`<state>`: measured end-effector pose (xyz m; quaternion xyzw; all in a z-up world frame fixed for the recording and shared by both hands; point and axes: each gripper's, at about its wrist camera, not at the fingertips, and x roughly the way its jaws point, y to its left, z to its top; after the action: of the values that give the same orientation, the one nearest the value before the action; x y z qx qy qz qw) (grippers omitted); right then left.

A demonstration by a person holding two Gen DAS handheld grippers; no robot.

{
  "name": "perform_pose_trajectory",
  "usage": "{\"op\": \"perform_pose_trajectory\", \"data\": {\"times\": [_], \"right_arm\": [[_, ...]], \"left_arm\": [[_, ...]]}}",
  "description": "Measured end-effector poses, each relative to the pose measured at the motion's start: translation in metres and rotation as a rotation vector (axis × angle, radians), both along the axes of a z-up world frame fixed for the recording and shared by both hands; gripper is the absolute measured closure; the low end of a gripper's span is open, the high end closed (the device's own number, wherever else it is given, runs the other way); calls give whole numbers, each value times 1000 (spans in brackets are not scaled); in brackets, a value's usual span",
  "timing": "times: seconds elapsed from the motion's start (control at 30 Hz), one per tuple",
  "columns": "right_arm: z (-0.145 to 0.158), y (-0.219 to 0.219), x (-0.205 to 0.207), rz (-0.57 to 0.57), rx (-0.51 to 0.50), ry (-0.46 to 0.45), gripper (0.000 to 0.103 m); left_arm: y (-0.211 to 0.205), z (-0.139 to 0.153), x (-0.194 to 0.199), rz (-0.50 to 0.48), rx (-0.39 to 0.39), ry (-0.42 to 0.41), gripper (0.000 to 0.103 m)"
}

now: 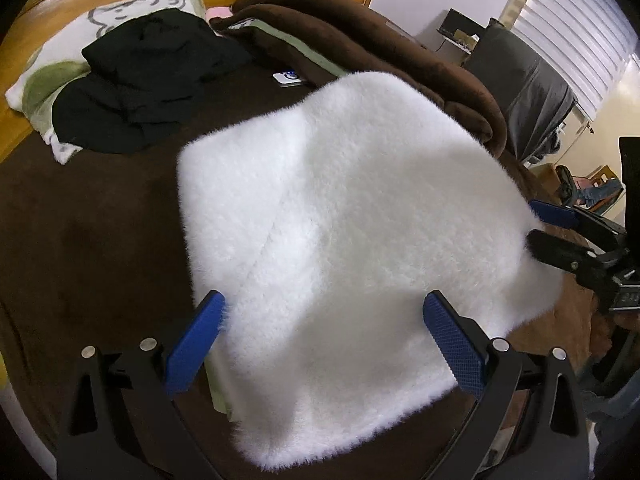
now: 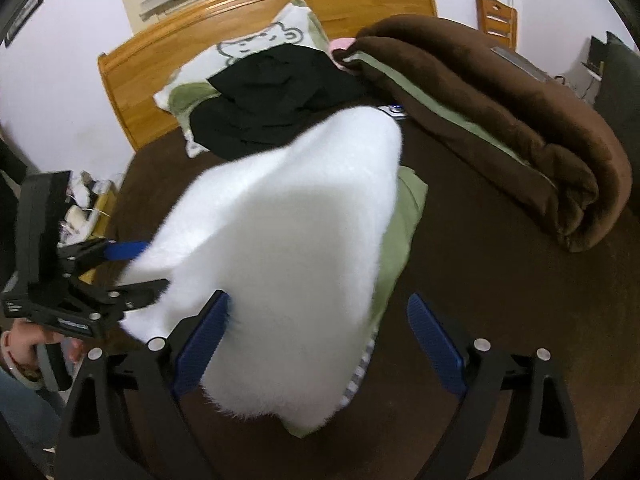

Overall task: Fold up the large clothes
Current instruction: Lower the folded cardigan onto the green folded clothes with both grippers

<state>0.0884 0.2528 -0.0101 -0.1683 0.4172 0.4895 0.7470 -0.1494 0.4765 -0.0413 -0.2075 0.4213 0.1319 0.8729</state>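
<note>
Bedding and clutter ring a white fluffy garment (image 1: 340, 216) that lies folded on a dark brown bedspread (image 1: 80, 220). Behind it a black heap of clothing (image 1: 148, 84) rests on a pillow printed with a bear (image 1: 132, 8), against a wooden headboard (image 2: 280, 8). A thick brown folded blanket (image 1: 360, 40) runs along the far side, and a small white device with a blue ring (image 1: 289, 77) sits just beside the garment's far edge.

The left gripper (image 1: 324, 340) is spread wide, its blue pads at either side of the garment's near edge, pinching nothing. The right gripper (image 2: 316, 336) is also spread wide, with the fluffy fabric filling the gap between its fingers.

The right wrist view alone shows pale green fabric (image 2: 400, 220) under the white layer and the person's left hand (image 2: 24, 346) on the handle. The left wrist view alone shows window blinds (image 1: 572, 28) and a dark chair (image 1: 524, 92).
</note>
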Motion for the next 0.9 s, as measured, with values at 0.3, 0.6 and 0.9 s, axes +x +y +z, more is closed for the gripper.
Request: {"op": "perform_pose_trajectory", "data": {"times": [0.3, 0.6, 0.9], "right_arm": [[-20, -17, 16, -52, 4, 60, 15], [-20, -17, 14, -46, 6, 64, 15], [-1, -19, -2, -50, 10, 65, 14]], "left_arm": [[7, -21, 1, 27, -79, -2, 6], [2, -18, -2, 45, -49, 5, 6], [-1, 12, -16, 60, -5, 16, 7]]}}
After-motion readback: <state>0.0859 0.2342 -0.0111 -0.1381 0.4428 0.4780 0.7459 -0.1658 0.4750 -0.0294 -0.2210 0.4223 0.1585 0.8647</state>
